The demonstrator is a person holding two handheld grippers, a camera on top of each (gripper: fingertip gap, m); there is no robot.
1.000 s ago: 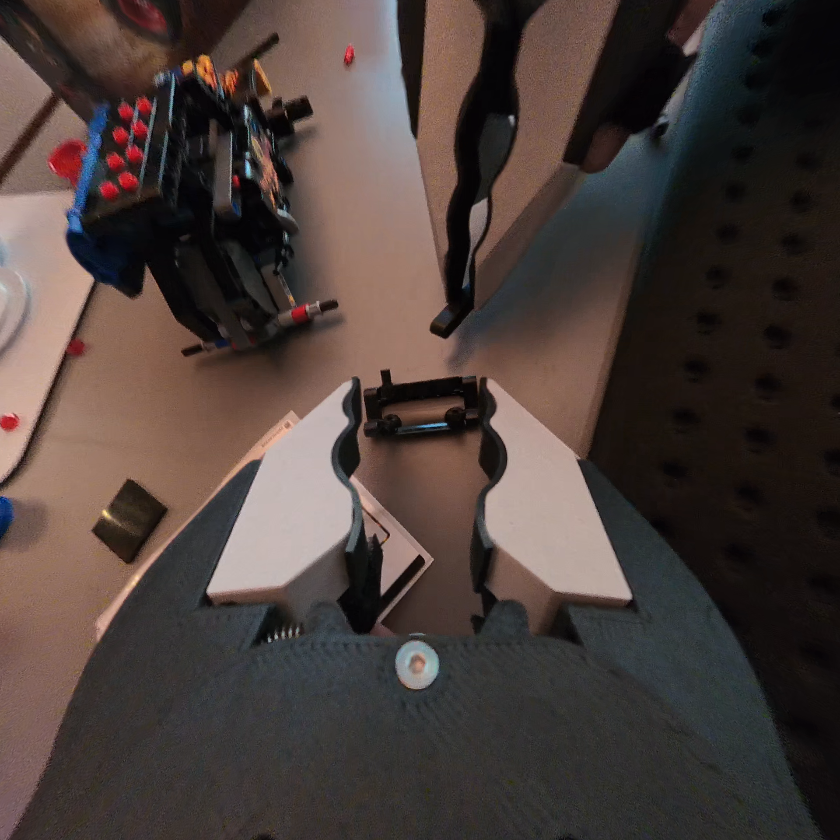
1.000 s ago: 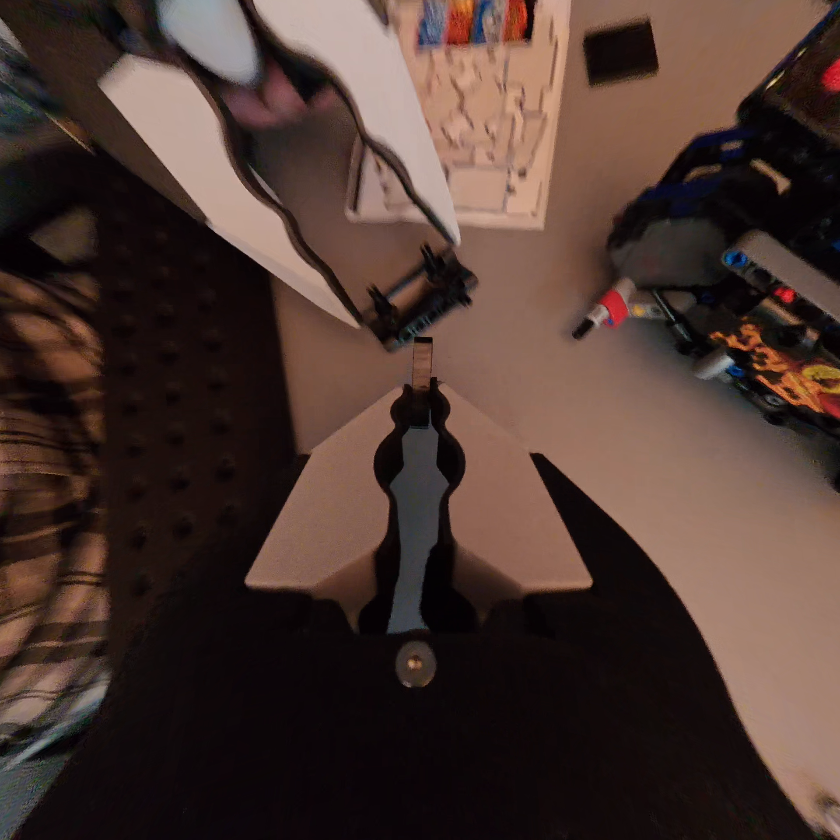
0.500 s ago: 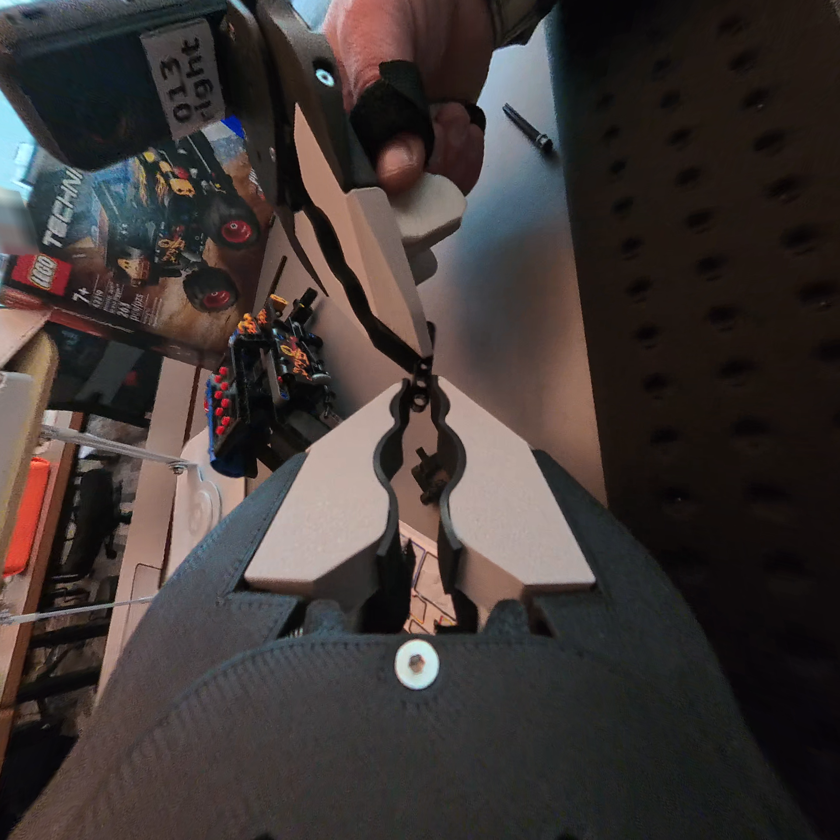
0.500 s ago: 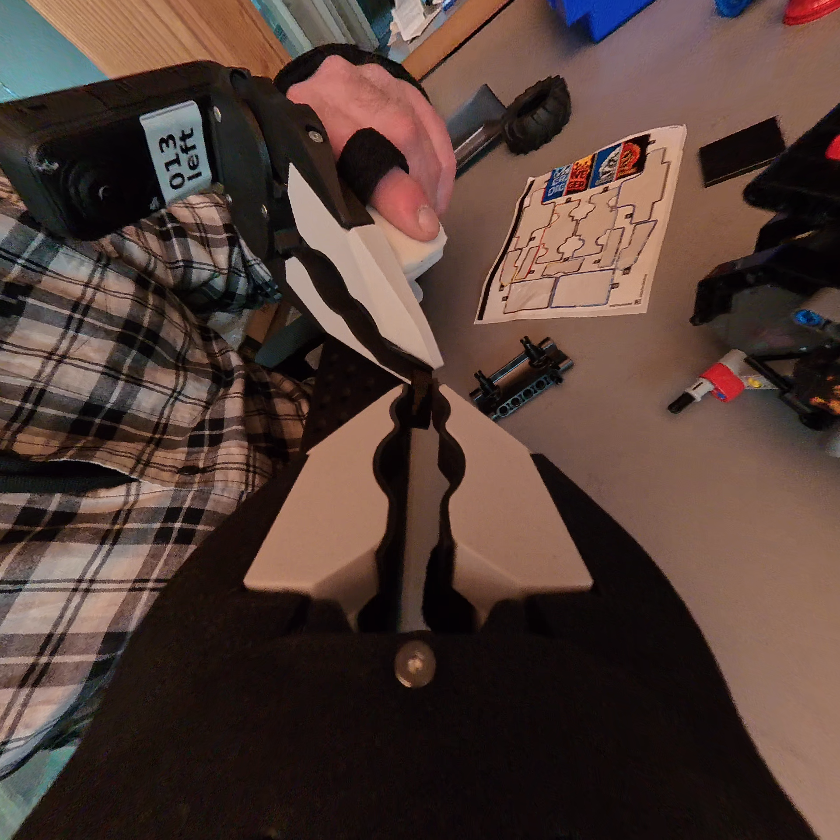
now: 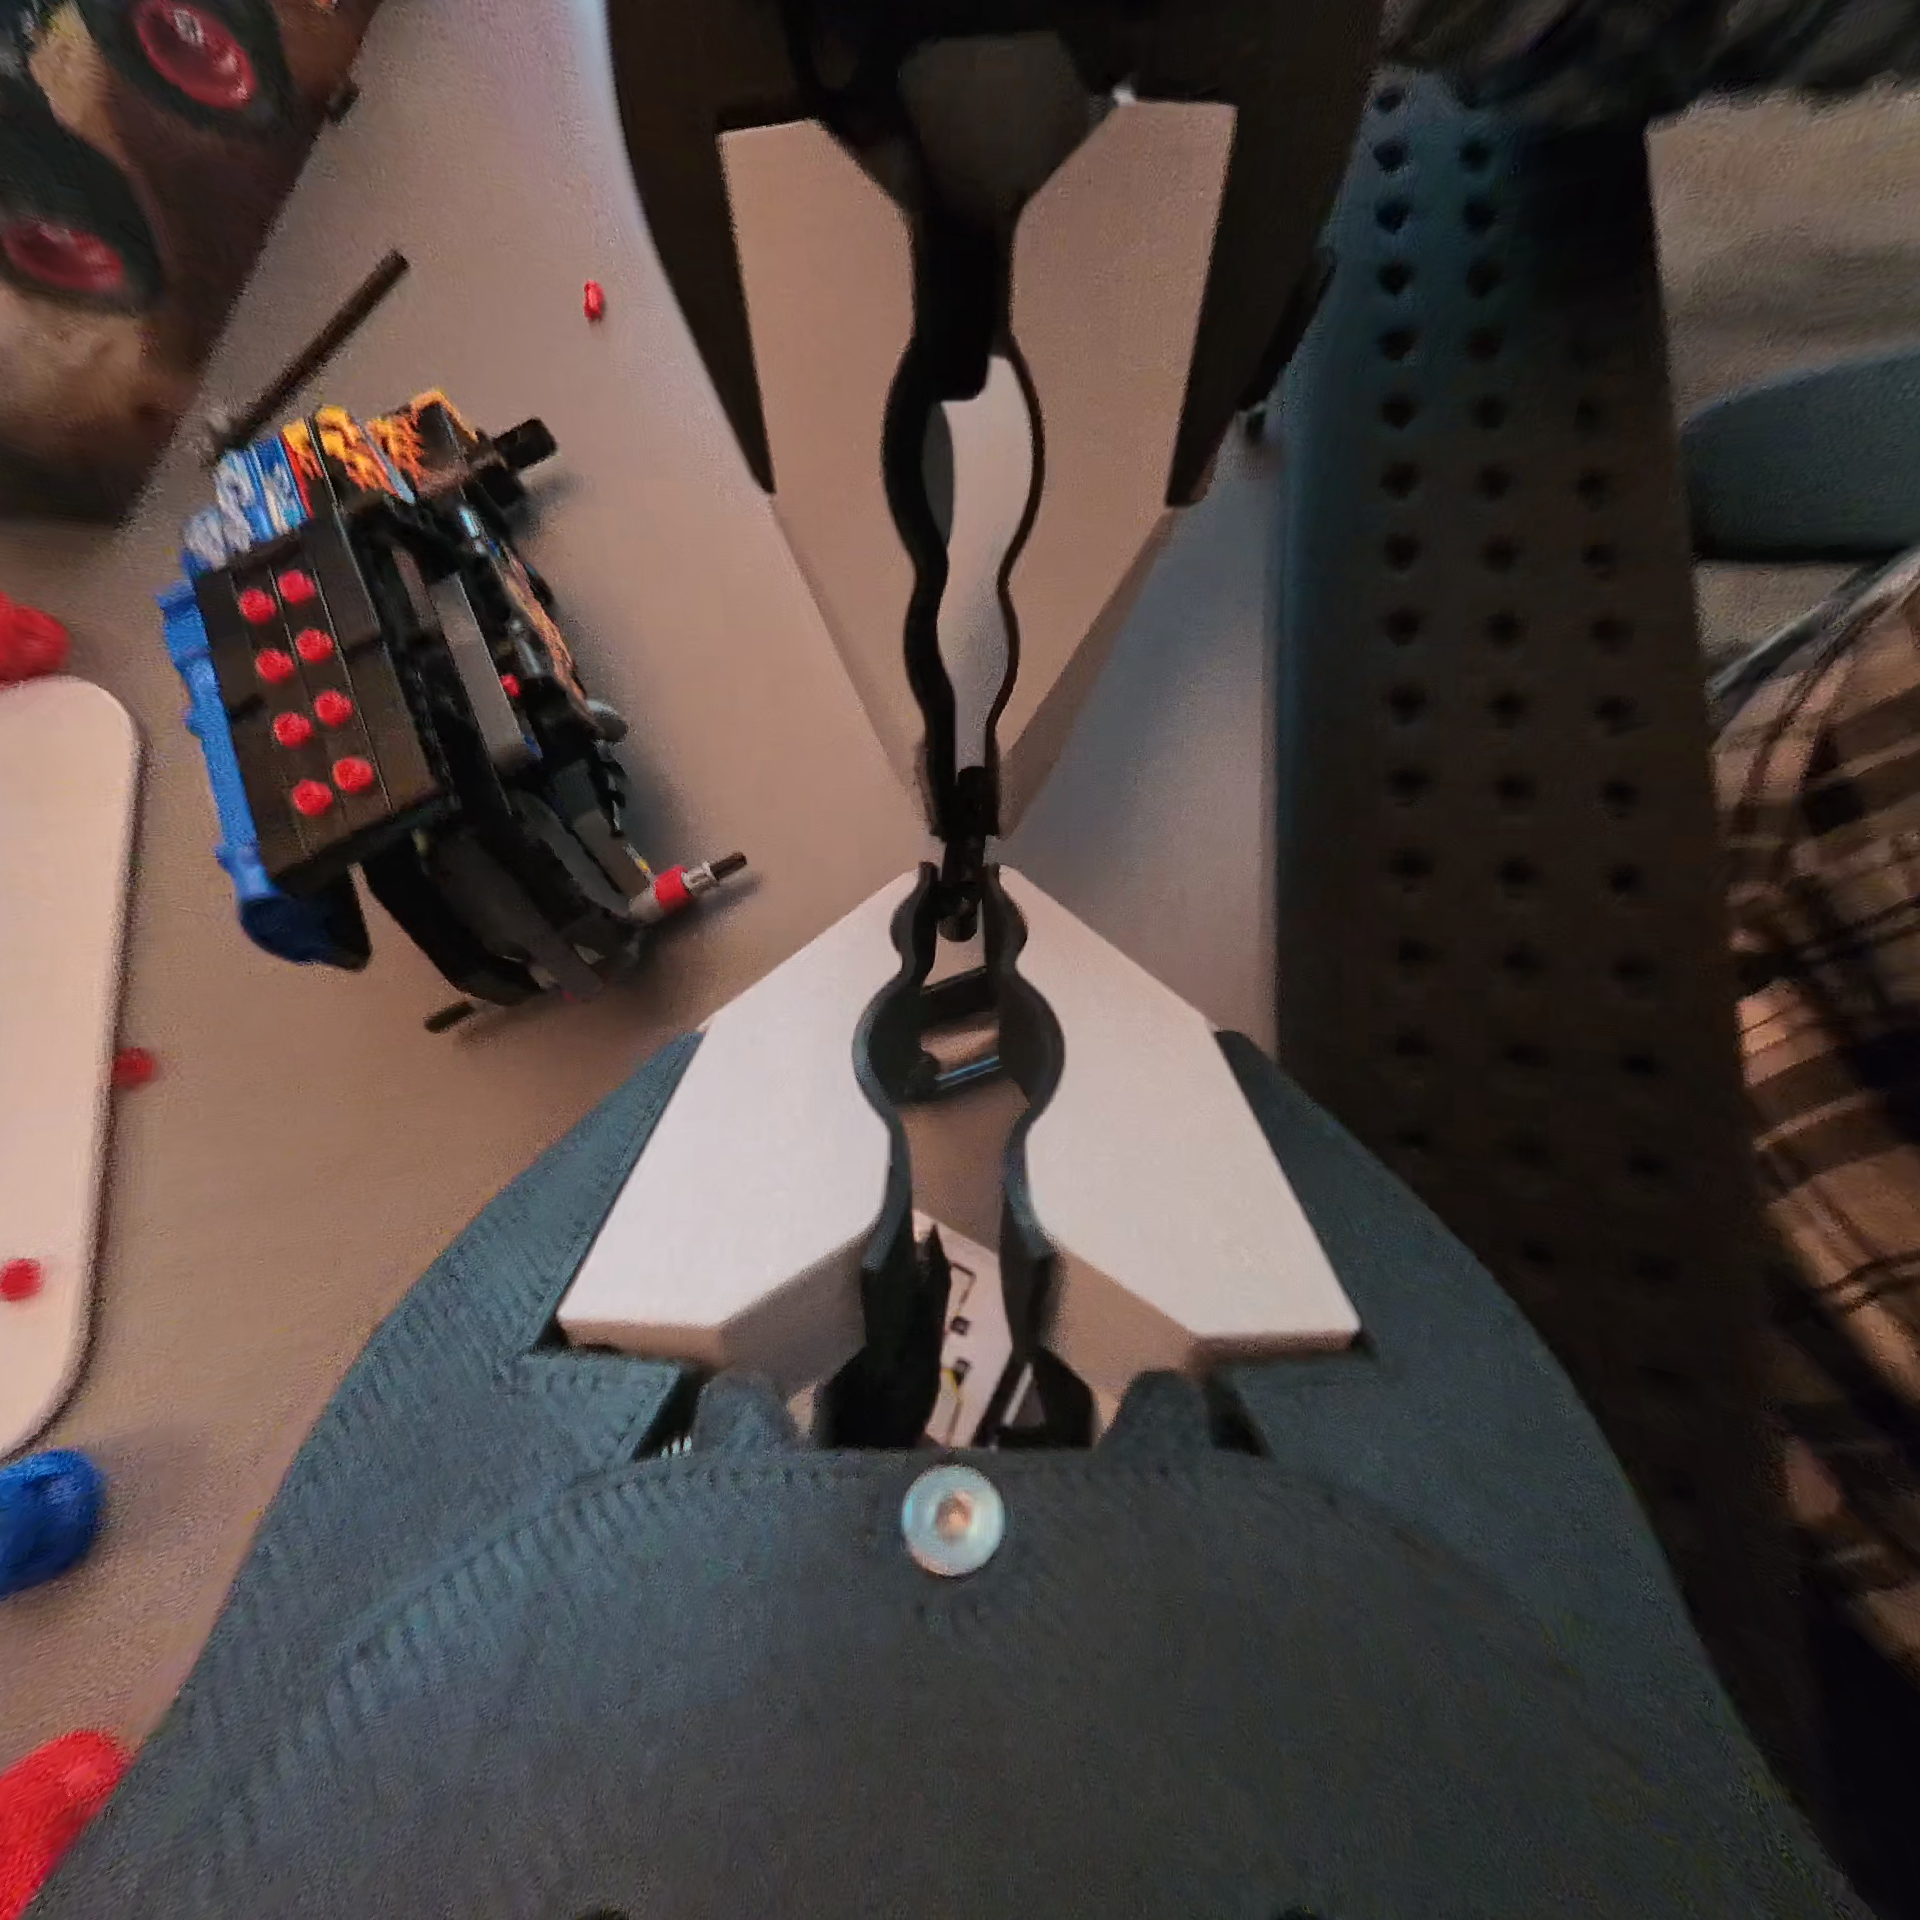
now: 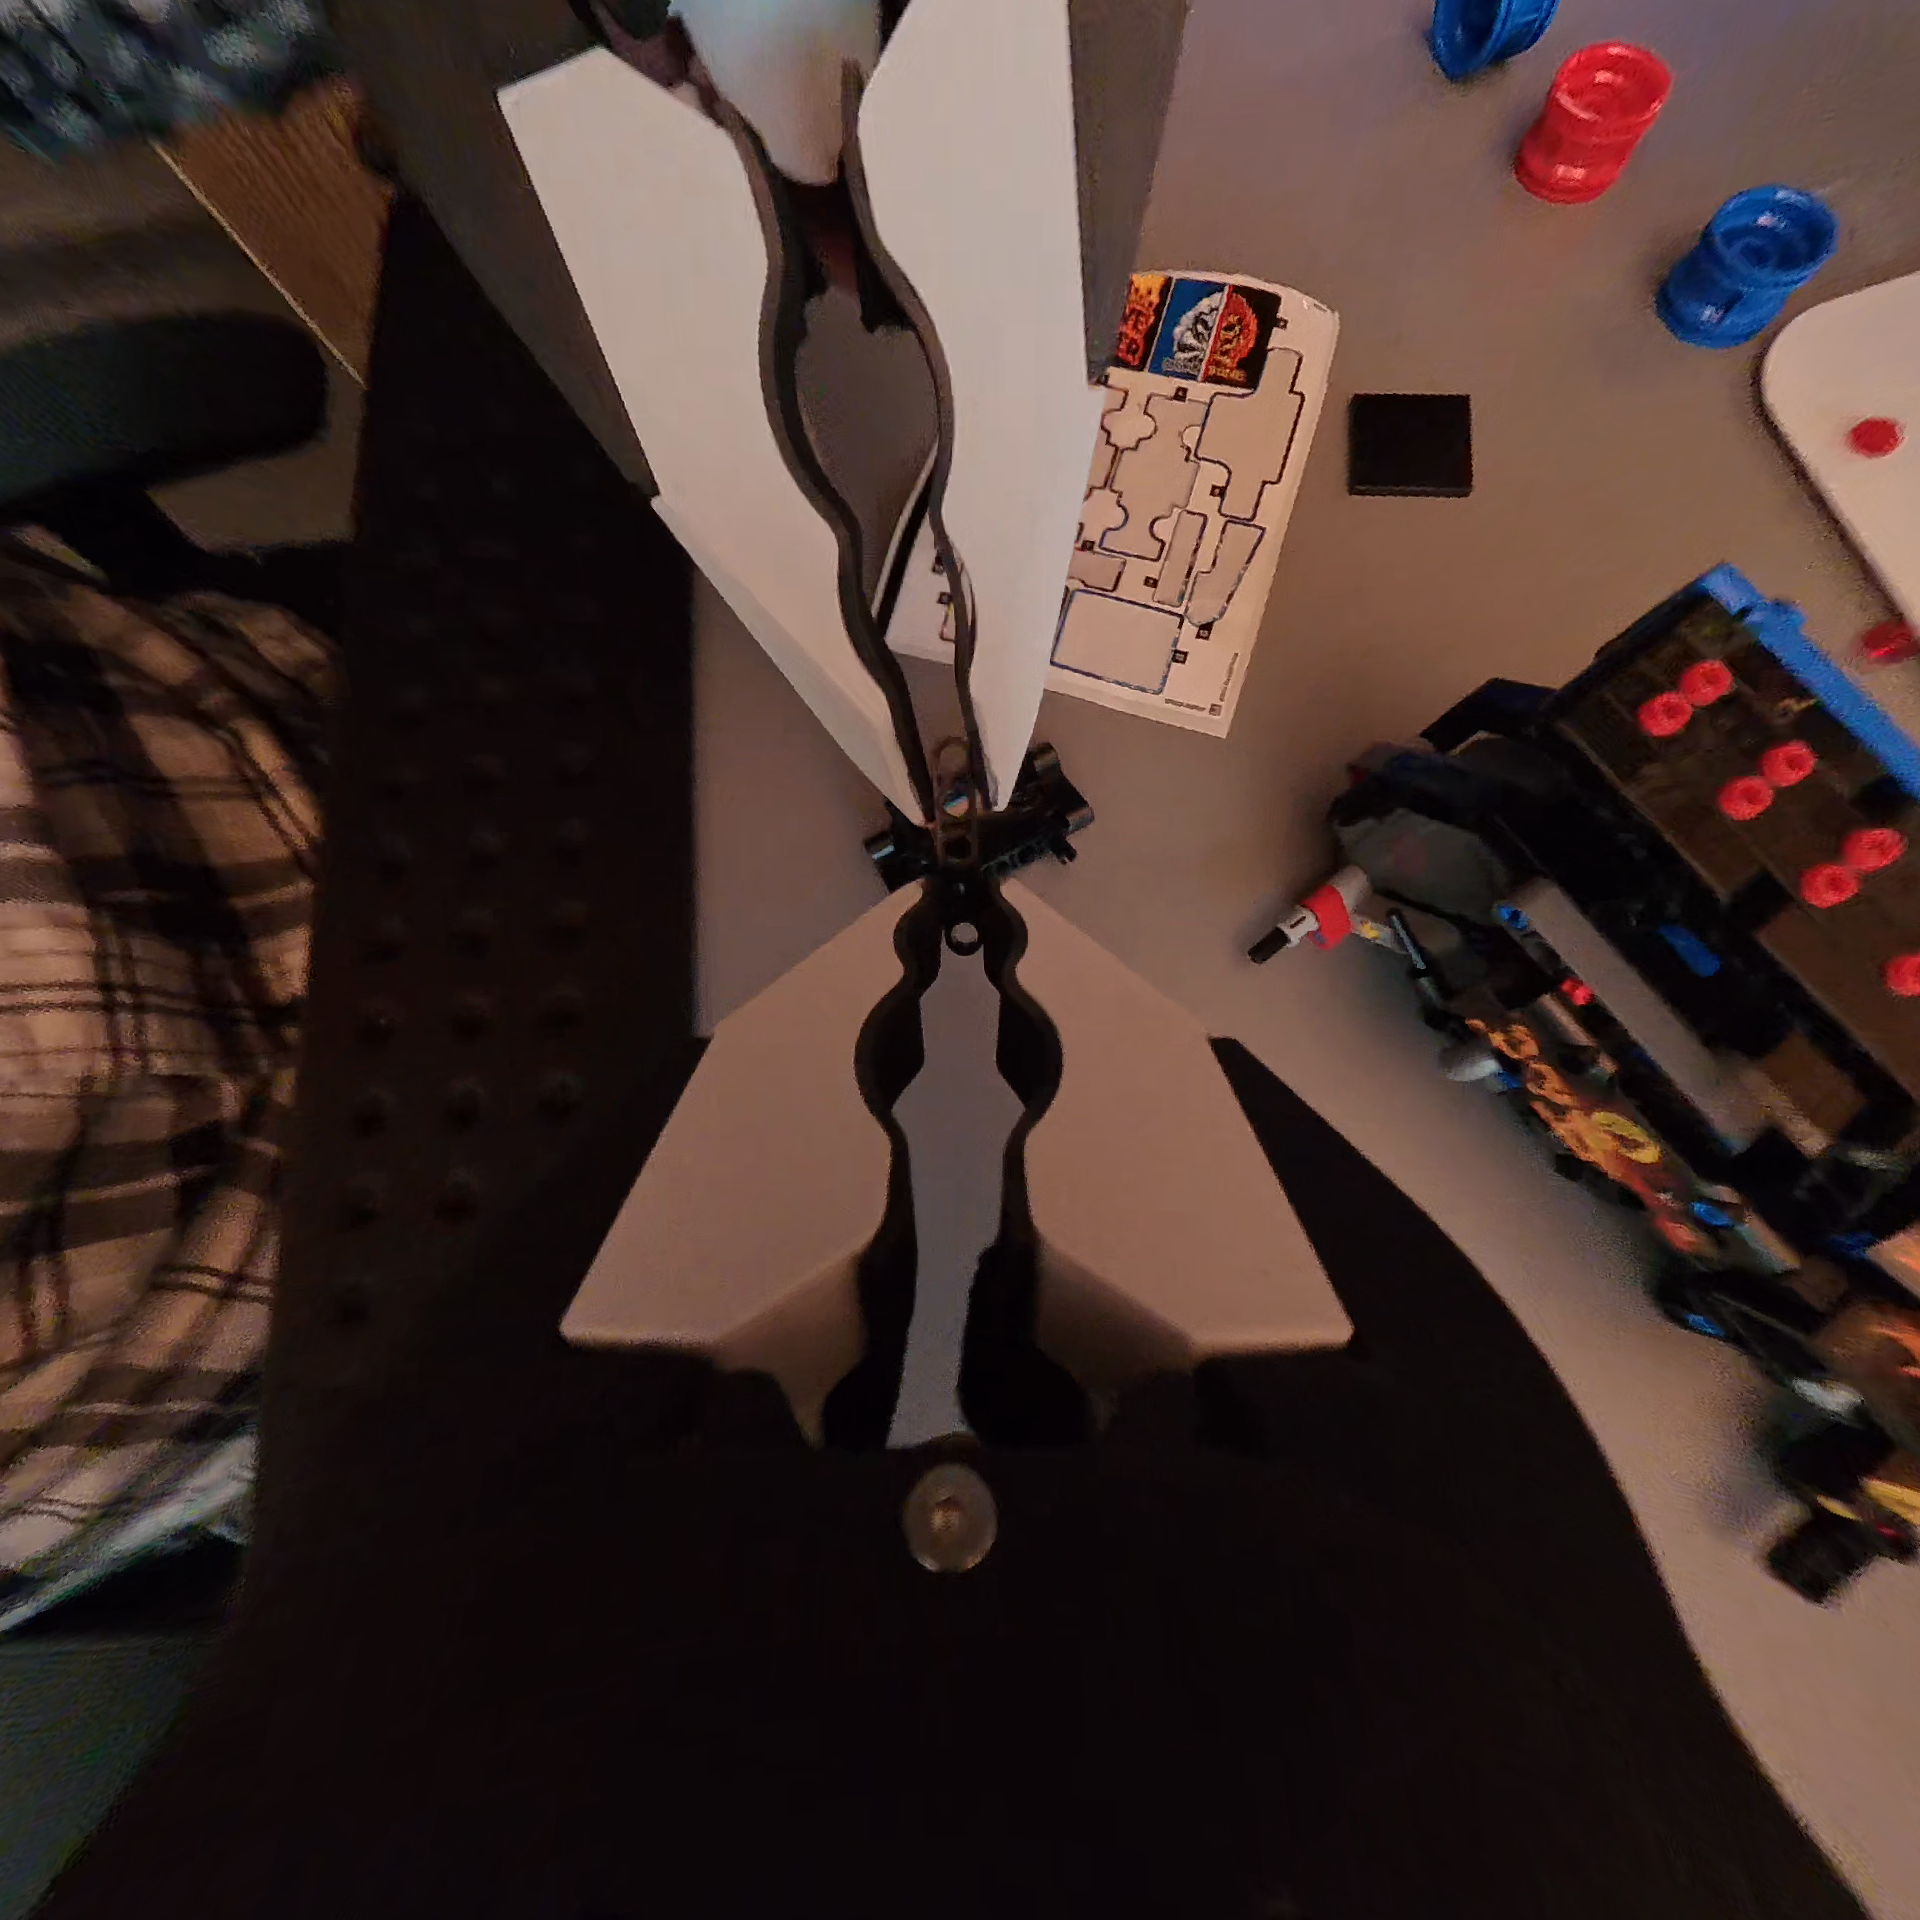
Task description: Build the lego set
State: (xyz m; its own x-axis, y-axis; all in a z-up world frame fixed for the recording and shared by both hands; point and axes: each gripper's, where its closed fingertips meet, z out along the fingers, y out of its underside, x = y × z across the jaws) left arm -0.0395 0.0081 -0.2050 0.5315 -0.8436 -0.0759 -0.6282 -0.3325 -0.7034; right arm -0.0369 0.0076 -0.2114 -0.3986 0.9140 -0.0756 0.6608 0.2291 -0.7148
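Observation:
A small black lego beam (image 6: pixel 960 906) with holes is held tip to tip between both grippers, a little above the grey table. My right gripper (image 6: pixel 958 920) is shut on its near end. My left gripper (image 5: pixel 956 902) is shut on the other end of the beam (image 5: pixel 962 854). In the left wrist view the right gripper (image 5: pixel 961 816) reaches in from the top, and in the right wrist view the left gripper (image 6: pixel 948 795) does the same. A black lego frame (image 6: pixel 1039 805) lies on the table just beneath; it also shows between my left fingers (image 5: pixel 961 1023). The partly built lego vehicle (image 5: pixel 416 727) lies to the side.
A sticker sheet (image 6: pixel 1195 499) and a black square piece (image 6: pixel 1408 445) lie beyond the frame. Red (image 6: pixel 1590 120) and blue (image 6: pixel 1745 265) wheel hubs and a white tray (image 6: pixel 1860 499) are farther off. A dark perforated chair back (image 5: pixel 1486 727) borders the table. The lego box (image 5: pixel 104 208) stands at the far left. The tips of both grippers are at nearly the same place. Left tips and right tips are each some 20 centimeters from the black square piece (image 6: pixel 1408 445).
The left gripper was open over the black frame, then shut on the beam that the right gripper holds. Both have since swung down to face the table, still tip to tip.

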